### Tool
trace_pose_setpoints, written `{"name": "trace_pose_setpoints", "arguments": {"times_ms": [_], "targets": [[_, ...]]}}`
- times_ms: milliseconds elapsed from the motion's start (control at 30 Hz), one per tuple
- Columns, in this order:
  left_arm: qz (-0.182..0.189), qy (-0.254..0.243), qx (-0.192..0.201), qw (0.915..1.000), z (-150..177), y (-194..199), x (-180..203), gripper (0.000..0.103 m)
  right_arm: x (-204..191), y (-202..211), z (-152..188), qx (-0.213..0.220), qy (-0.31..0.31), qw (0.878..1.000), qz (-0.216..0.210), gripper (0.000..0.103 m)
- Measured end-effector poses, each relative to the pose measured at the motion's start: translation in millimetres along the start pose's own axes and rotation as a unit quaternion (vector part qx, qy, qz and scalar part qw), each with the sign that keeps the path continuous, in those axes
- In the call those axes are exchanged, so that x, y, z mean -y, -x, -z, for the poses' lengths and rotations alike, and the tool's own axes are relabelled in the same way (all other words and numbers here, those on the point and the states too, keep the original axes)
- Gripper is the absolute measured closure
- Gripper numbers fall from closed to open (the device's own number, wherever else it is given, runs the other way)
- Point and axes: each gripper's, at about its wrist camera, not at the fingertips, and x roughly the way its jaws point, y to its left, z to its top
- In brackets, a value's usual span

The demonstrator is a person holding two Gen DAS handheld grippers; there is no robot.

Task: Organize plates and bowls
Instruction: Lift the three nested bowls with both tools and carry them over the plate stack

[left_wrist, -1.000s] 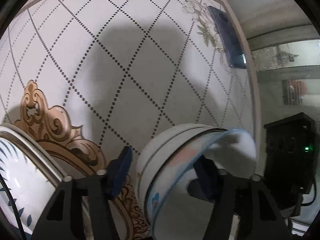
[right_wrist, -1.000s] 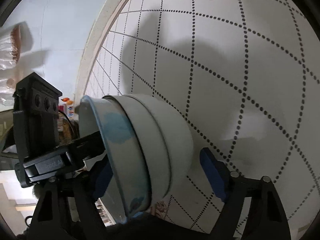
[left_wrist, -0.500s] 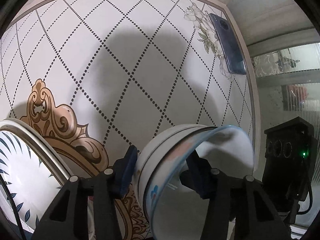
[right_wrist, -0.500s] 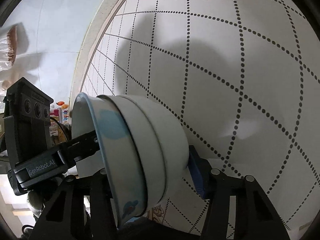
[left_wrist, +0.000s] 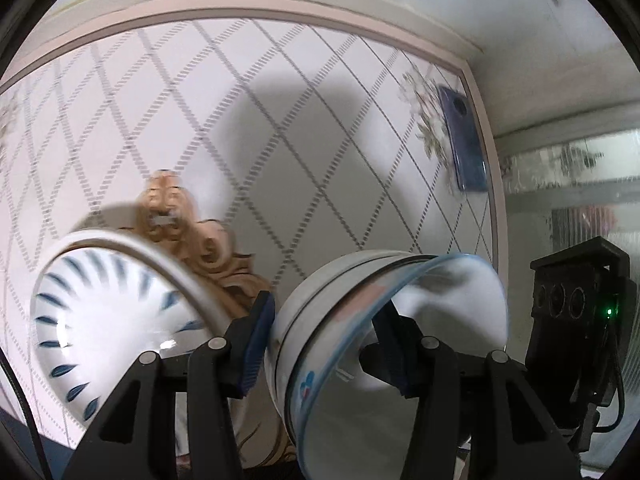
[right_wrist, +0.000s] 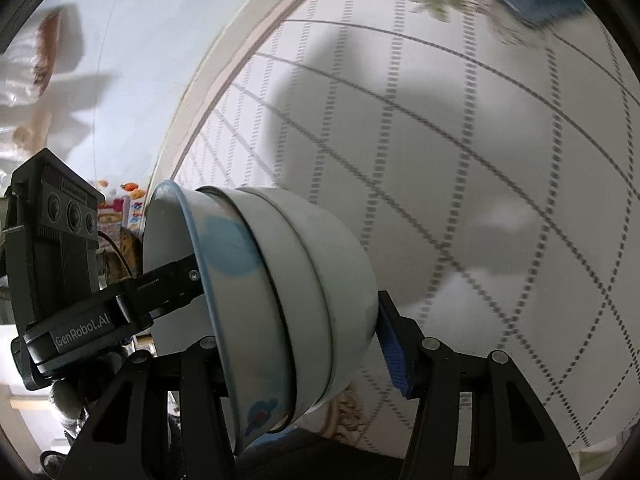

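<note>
Beneath both of your grippers spreads the table (left_wrist: 312, 168), white with a dotted diamond grid, a gold scroll ornament (left_wrist: 188, 224) and a pale raised rim at its far edge; a dark blue phone (left_wrist: 466, 140) lies flat at its far right corner, and beyond the rim the room shows only blurred glass and clutter. Next in size, the stack of bowls (right_wrist: 276, 300), several nested and tipped on its side, hangs off the surface between your two tools. Your left gripper (left_wrist: 324, 344) pinches the stack's wall, one pad outside and one inside the blue-rimmed top bowl. Your right gripper (right_wrist: 296, 344), whose jaws have just been closing, clamps the stack across its width. To the left sits a leaf-patterned bowl (left_wrist: 116, 320), not yet gathered. Judging by this, the bowls are nested and in transit; setting them down and dealing with the patterned one remain.
</note>
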Motion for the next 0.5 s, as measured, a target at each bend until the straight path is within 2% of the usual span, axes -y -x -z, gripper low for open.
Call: {"name": "trace_pose_setpoints", "arguments": {"times_ms": [267, 500], "targets": [[-0.013, 0.063, 0.03, 0.9975, 6.8, 45.4, -62.0, 0.055, -64.2, -36.5, -4.9, -0.043, 0.052, 0.998, -0.014, 0.046], [-0.022, 0.124, 0.049, 0.9908, 17.7, 59.4, -117.1, 0.055, -107.4, -84.3, -0.4, -0.091, 0.094, 0.991, -0.021, 0.046]]}}
